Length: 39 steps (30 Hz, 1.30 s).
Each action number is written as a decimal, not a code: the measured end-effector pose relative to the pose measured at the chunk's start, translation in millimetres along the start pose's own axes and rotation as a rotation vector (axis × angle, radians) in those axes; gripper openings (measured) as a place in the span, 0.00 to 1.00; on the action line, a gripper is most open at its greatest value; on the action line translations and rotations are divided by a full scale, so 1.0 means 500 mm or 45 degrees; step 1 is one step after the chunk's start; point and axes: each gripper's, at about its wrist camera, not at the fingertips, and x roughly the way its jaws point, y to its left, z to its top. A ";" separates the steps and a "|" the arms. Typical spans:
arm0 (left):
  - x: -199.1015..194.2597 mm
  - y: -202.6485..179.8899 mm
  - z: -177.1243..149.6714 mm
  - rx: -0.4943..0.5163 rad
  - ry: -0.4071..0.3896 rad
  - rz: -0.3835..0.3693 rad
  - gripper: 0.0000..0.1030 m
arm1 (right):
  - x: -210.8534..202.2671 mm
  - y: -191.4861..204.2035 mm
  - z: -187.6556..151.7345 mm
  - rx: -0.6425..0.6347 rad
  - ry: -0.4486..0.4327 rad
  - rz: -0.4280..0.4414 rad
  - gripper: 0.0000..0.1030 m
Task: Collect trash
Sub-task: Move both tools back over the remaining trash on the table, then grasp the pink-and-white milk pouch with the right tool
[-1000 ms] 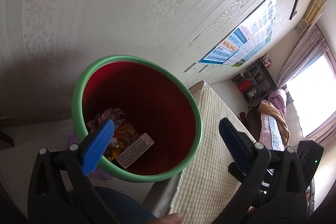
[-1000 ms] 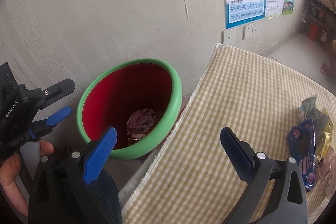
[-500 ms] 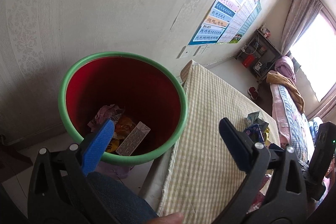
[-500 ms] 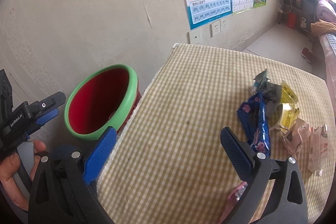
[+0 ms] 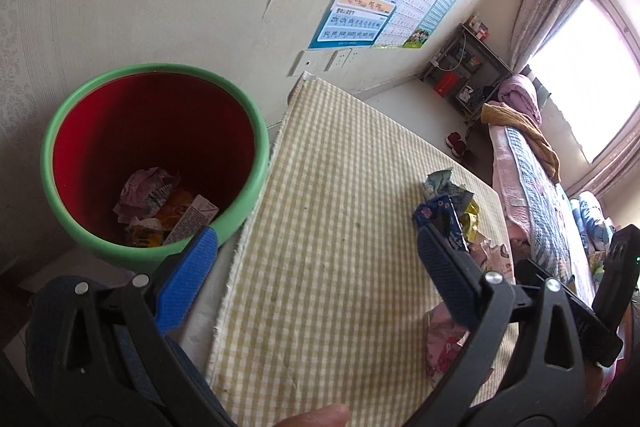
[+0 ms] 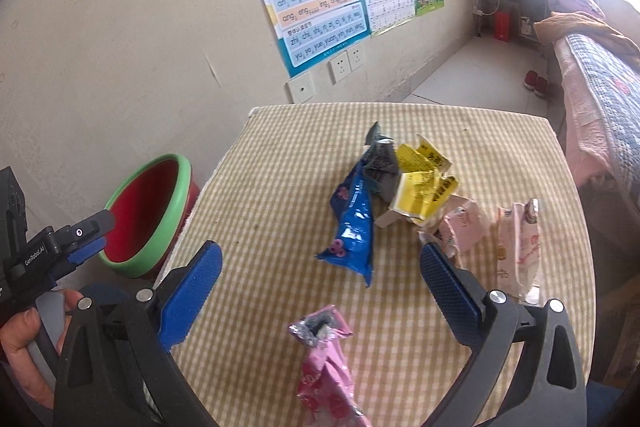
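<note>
Right wrist view: my right tool (image 6: 320,279), spread wide and empty like the left tool (image 5: 316,263), hangs over wrappers on the table (image 6: 256,187), where a careless pinch at the pink wrapper (image 6: 326,359) risks snagging cloth short of the bin (image 6: 148,215).

Wrappers (image 6: 356,227) lie on the table (image 6: 280,187); bin (image 6: 148,215) stands left.

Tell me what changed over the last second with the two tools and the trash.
Both tools swung away from the red bin toward the checked table. The right tool now faces the wrappers, with the pink wrapper nearest and the blue wrapper beyond. The left tool sits over the table edge. Nothing was grasped or released; both stay open and empty, and the bin's trash is unmoved.
</note>
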 end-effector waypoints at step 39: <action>0.273 -0.361 -0.065 0.513 0.386 -0.006 0.95 | 0.062 -0.317 -0.065 0.335 0.009 -0.181 0.84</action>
